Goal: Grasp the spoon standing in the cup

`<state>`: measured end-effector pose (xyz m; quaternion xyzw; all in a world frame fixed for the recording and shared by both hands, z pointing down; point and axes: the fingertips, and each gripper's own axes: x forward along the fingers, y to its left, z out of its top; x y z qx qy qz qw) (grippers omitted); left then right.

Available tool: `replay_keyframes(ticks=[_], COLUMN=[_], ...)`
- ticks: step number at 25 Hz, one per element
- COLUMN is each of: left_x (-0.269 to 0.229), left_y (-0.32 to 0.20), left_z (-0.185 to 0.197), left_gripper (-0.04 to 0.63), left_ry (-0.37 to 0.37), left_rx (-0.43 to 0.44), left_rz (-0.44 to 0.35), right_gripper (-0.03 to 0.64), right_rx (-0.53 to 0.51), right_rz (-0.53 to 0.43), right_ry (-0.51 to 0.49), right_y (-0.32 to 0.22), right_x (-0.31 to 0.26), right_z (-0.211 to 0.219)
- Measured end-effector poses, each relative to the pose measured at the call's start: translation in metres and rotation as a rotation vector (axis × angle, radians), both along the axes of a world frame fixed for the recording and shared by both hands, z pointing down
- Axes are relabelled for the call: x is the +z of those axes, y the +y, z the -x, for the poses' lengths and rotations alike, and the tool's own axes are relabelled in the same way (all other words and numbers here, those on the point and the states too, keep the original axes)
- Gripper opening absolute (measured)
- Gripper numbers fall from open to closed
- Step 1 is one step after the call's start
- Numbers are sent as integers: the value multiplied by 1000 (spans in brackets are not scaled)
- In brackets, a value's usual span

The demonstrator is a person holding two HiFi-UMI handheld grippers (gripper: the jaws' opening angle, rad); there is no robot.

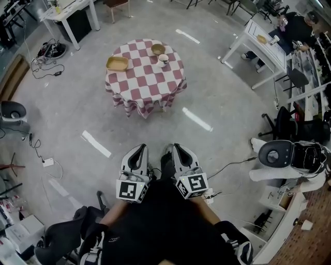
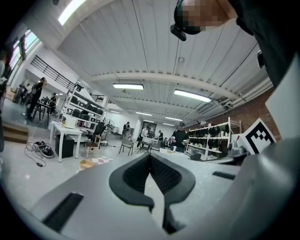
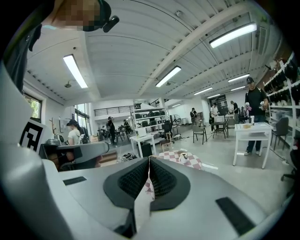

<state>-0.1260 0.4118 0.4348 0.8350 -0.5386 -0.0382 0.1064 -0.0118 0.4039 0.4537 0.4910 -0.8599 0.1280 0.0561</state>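
Jaws together, left hand-held gripper (image 1: 138, 149) beside right hand-held gripper (image 1: 175, 147), waist-high.

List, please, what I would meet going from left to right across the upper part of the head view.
white table → tan tray → cup → white desk

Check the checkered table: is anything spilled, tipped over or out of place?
Nothing stands out. The cup, the bowl and the tray sit level on the table; from this distance no spill shows.
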Motion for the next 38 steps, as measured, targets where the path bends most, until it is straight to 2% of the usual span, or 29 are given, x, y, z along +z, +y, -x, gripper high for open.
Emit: replay_keyframes(ticks=[7,14,26,32,38], left_x=[9,7,-10,-3,5], left_y=[-37,-107,-248,-279,-313], left_z=[2,-6,-63,-79,-77], left_gripper=[9,9,9,9,9], left_ry=[-14,-44,-109,-135,-154], left_rx=[-17,-50,-79,-85,-73], left_rz=[16,16,16,33,51], right_gripper=[29,29,29,28,29], right_rx=[-20,-67,-125,-130,-121], right_rz=[9,2,-6,8,24], right_ry=[-13,-27,-39,-38,-45], right_y=[-41,-117,-264,-301,-326], right_x=[7,10,0,7,11], right_z=[3,-1,-54,-73,-74])
